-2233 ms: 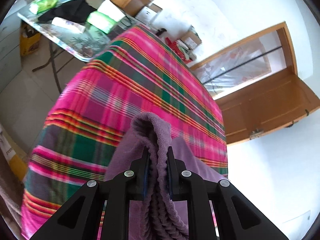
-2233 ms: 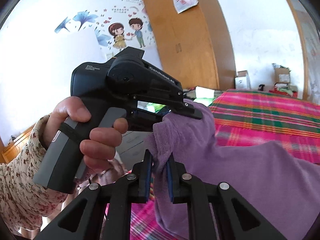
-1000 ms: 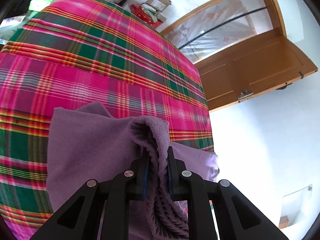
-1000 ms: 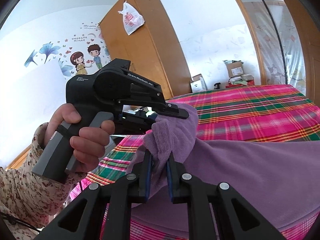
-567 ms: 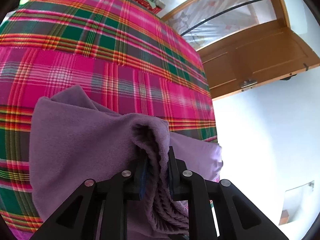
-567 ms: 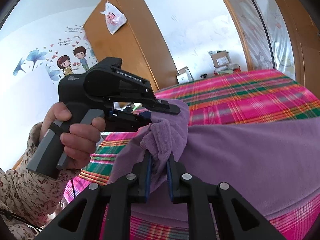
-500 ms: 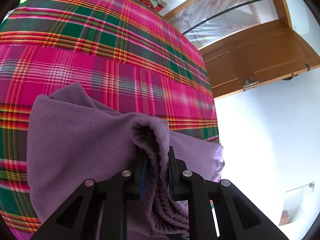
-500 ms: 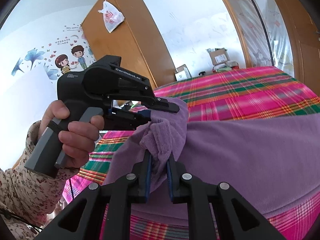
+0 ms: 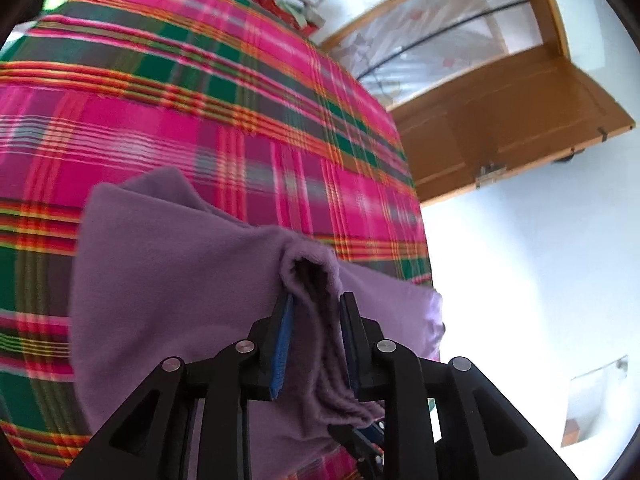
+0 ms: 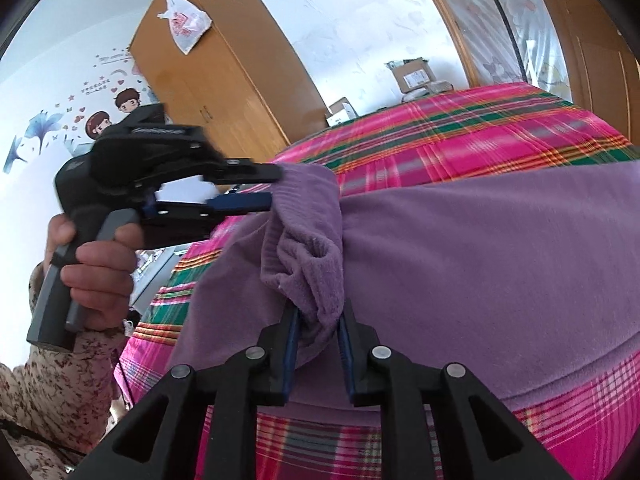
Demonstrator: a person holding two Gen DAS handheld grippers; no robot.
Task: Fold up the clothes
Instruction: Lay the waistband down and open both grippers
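A purple fleece garment (image 9: pixel 172 264) lies folded on the plaid bedspread (image 9: pixel 160 120). My left gripper (image 9: pixel 316 304) has its jaws parted, with a bunched fold of the garment loose between them. In the right wrist view the garment (image 10: pixel 460 248) spreads to the right. My right gripper (image 10: pixel 318 316) also has its jaws parted around a bunched edge of the cloth. The left gripper (image 10: pixel 272 188) shows there too, open at the top of the same bunch, held by a hand.
The pink and green plaid bed (image 10: pixel 460 136) fills both views. A wooden wardrobe (image 10: pixel 224 80) stands behind it, with cardboard boxes (image 10: pixel 412 72) by the wall. A wooden door (image 9: pixel 500 128) is at the right. A white wall lies beyond the bed's edge.
Both grippers have opened their jaws; half a second ago each was clamped on the purple cloth. The garment has come down onto the bed and lies flatter.
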